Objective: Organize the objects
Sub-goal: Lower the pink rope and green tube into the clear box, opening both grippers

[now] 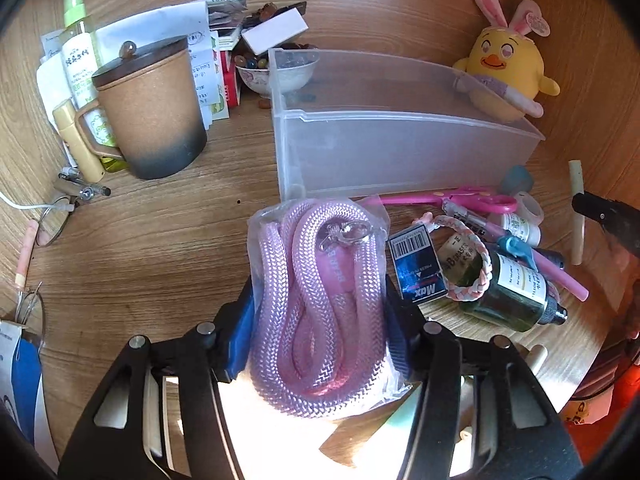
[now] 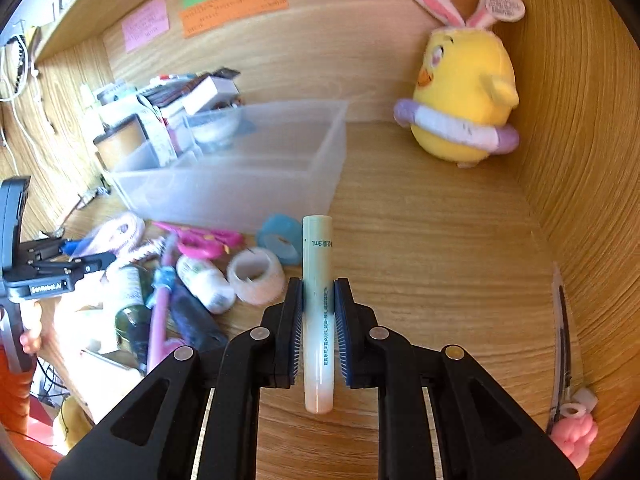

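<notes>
Plastic bin point(image 1: 400, 152) at 12 o'clock looks empty; we hold bagged rope point(image 1: 320, 304) left, tube point(image 2: 318, 300) right, clutter unsorted.

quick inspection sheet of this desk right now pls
surface: wooden desk, crowded on the left
job's things: clear bin, looks empty; bagged pink rope; green tube
clutter: mug, scissors, dark bottle, tape rolls, papers, glasses
grippers: left gripper shut on the rope; right gripper shut on the tube
cables: white cable at left edge
surroundings: chick plush, sticky notes on back panel
</notes>
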`<state>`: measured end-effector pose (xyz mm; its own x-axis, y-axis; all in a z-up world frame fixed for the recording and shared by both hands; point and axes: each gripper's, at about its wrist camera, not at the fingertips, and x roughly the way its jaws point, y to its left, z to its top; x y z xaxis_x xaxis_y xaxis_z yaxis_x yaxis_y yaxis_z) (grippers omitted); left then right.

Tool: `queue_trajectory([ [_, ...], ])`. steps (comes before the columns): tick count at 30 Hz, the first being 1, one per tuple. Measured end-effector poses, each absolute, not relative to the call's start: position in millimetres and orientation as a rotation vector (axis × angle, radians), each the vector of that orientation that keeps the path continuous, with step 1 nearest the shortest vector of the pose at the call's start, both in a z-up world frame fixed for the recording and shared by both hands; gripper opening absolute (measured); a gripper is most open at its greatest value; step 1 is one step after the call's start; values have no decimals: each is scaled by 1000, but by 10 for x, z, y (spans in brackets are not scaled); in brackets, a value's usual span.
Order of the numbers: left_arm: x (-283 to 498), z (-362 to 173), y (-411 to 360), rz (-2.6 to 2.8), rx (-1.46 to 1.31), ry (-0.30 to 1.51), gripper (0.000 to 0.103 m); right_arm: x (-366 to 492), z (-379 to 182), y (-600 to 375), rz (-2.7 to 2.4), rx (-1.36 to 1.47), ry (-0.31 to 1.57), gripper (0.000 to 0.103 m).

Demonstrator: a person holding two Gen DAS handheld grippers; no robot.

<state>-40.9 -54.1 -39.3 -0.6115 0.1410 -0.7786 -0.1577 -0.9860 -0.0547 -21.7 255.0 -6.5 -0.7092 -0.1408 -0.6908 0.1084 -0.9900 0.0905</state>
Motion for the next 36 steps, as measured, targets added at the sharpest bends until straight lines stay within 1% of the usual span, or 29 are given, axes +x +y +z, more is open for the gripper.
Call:
queue_trajectory([
  [2,-353,-339,-596,2699,-1269,13,51,-212,12,2515,-2791,1096,-57,14],
  [5,-290,-259,-626,2714,-1237,-25,50,-225,89,2480,-2794,1056,-63,14],
  [17,-328,239,-548,2799,-1029,-85,49,-304,488,2377,-2830,869,-68,14],
  [23,-464,500,-471,2826,-919,-71,49,-437,725,2315,-2850,774,-47,14],
  [31,-830,596,-325,2825,-896,-57,49,-742,799,2200,-2858,760,6,14],
  [36,-1170,492,-248,2790,-977,-57,49,-1011,642,2117,-2841,859,83,14],
])
